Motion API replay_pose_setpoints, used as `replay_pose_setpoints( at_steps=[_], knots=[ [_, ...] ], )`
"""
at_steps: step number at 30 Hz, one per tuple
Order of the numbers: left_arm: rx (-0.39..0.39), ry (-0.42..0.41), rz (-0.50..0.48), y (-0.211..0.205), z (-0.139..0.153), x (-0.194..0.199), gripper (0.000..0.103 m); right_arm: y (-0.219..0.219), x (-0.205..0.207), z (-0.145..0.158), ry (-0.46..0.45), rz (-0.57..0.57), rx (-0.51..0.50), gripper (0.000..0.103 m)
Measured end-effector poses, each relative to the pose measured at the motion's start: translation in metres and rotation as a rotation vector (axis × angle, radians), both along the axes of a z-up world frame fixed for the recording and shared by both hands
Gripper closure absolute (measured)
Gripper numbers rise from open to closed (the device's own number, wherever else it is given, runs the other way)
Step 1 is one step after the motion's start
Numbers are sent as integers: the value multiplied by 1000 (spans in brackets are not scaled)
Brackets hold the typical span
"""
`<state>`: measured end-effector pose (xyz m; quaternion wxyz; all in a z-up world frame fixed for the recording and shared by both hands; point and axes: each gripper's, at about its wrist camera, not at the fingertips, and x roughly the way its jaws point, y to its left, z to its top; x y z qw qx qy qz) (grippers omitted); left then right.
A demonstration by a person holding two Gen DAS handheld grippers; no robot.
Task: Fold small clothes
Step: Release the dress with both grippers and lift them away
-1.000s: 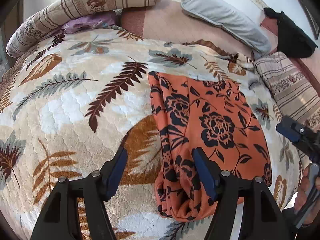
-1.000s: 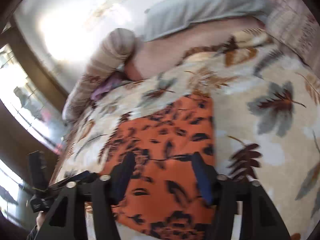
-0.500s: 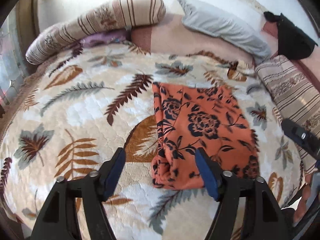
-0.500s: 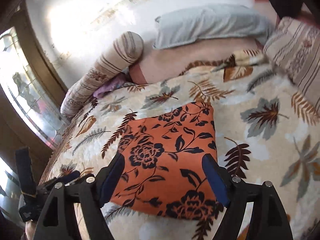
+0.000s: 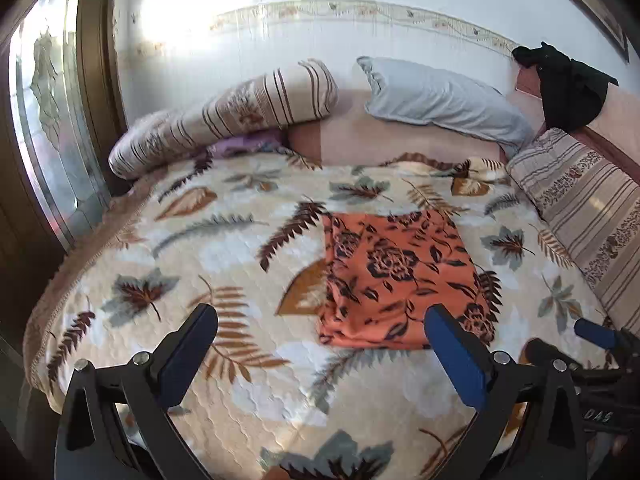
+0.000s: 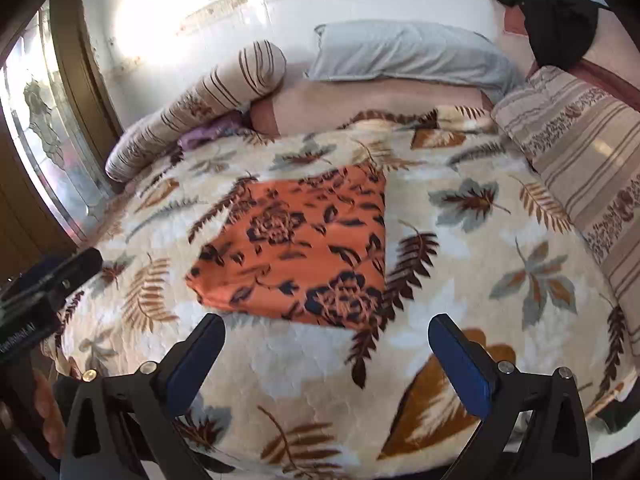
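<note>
Both grippers have pulled back from the garment since 1 s ago, now above the bedspread's near edge. L gripper point(image 5: 320, 354): jaws wide, holding nothing. Folded orange floral cloth point(image 5: 400, 280) lies flat mid-bedspread point(image 5: 180, 248), right of centre. R gripper point(image 6: 326, 360): jaws wide, empty, near edge, clear of cloth.

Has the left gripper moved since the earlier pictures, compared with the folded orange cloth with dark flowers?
Yes. The left gripper has drawn back and up: the folded orange floral cloth that reached between its fingers now lies beyond them, apart.
</note>
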<state>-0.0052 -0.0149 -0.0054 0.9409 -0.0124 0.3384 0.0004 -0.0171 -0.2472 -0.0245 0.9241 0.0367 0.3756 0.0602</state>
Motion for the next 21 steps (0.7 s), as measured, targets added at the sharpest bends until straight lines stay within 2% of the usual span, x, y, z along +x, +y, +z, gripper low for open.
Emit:
replay_pose_setpoints(
  at_steps=[7, 13, 21],
  knots=[
    [-14, 8, -11, -6, -1, -2, 0, 8, -10, -2, -6, 28, -52, 0],
    [22, 2, -24, -17, 2, 2, 0, 15, -9, -2, -18, 49, -81, 0],
    [17, -2, -58, -28, 2, 10, 0, 8, -2, -2, -21, 29, -108, 0]
  ],
)
